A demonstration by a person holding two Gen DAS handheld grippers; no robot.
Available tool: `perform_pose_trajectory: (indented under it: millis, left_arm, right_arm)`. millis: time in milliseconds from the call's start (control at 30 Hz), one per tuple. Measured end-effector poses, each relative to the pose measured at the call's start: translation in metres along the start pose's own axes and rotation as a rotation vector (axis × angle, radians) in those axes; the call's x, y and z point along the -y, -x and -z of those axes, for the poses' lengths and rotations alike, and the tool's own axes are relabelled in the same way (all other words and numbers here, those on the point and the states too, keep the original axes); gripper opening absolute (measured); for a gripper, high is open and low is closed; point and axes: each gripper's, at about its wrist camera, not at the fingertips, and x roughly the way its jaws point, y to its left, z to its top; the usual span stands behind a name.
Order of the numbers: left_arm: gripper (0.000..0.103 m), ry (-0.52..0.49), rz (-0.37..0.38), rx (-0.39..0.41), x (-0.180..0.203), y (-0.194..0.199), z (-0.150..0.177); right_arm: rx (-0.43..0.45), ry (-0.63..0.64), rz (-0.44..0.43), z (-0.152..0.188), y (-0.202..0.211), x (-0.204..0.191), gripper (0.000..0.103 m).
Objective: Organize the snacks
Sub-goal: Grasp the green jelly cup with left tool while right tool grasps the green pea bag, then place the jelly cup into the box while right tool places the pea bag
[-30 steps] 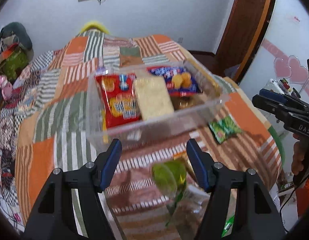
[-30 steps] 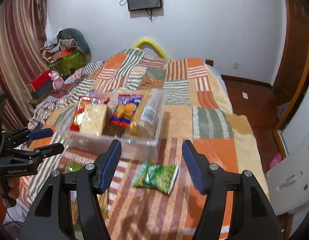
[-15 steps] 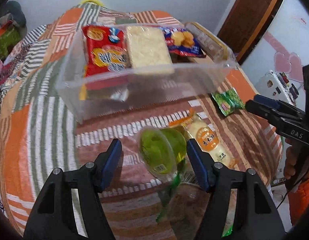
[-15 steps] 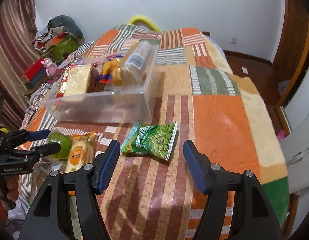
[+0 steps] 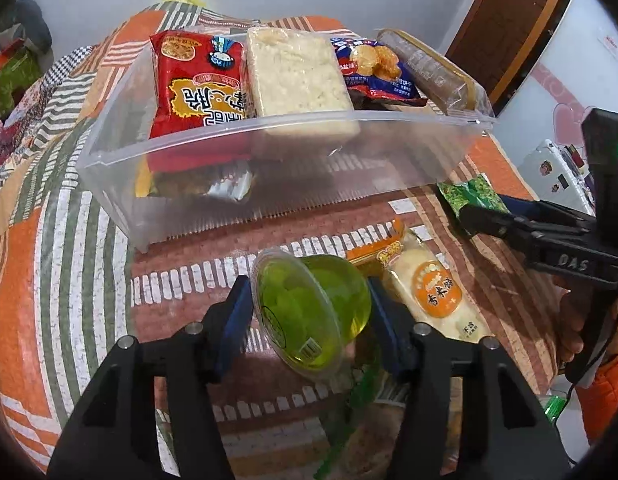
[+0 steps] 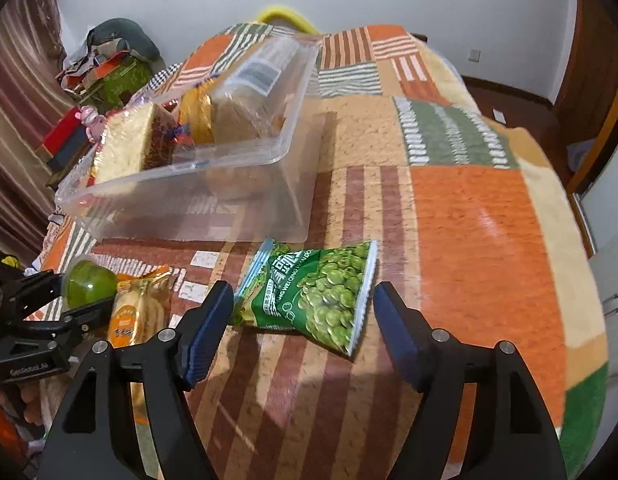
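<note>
My left gripper [image 5: 311, 312] is shut on a green jelly cup [image 5: 309, 312], its blue pads against both sides; the cup also shows in the right wrist view [image 6: 89, 282]. An orange-labelled bread packet [image 5: 433, 296] lies just right of it. A clear plastic bin [image 5: 269, 168] beyond holds a red snack bag [image 5: 197, 80], a pale rice cake pack [image 5: 297, 76], a blue cookie bag [image 5: 373, 68] and a long wrapped pack [image 5: 433, 68]. My right gripper [image 6: 303, 322] is open around a green pea bag [image 6: 317, 292] lying on the blanket.
Everything lies on a patchwork blanket [image 6: 469, 220] on a bed. More wrapped snacks [image 5: 373, 420] lie under my left gripper. Clutter [image 6: 113, 60] sits at the far left by the wall. A wooden door [image 5: 509, 20] stands at the right.
My left gripper moved forward and closed onto the green jelly cup. My right gripper moved down and forward until its open fingers straddle the green pea bag.
</note>
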Motion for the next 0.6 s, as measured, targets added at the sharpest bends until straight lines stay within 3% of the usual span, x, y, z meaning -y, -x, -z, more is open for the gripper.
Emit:
perform_pose_trajectory:
  millis: [67, 100, 133, 233, 500, 567, 600]
  left_arm:
    - [0.056, 0.004, 0.005, 0.006, -0.002, 0.000, 0.000]
    - [0.056, 0.005, 0.005, 0.009, -0.002, 0.000, 0.000]
    - [0.056, 0.004, 0.006, 0.010, -0.003, 0.001, 0.000]
    - [0.056, 0.006, 0.001, 0.015, -0.005, 0.004, 0.001]
    - [0.055, 0.032, -0.018, 0.061, -0.014, 0.026, -0.001]
    - [0.041, 0.036, -0.012, 0.071, -0.016, 0.032, -0.003]
    - [0.040, 0.037, -0.012, 0.079, -0.017, 0.037, -0.004]
  right_arm:
    - [0.001, 0.027, 0.021, 0.002, -0.004, -0.006, 0.070]
    - [-0.001, 0.040, 0.031, 0.003, -0.005, -0.008, 0.066]
    - [0.002, 0.054, 0.038, 0.004, -0.004, -0.010, 0.055]
    - [0.005, 0.063, 0.038, 0.005, -0.002, -0.012, 0.046]
    - [0.021, 0.032, -0.009, 0.014, 0.014, -0.002, 0.038]
    - [0.029, 0.038, -0.015, 0.016, 0.019, -0.004, 0.037]
    - [0.031, 0.043, -0.016, 0.016, 0.020, -0.004, 0.037]
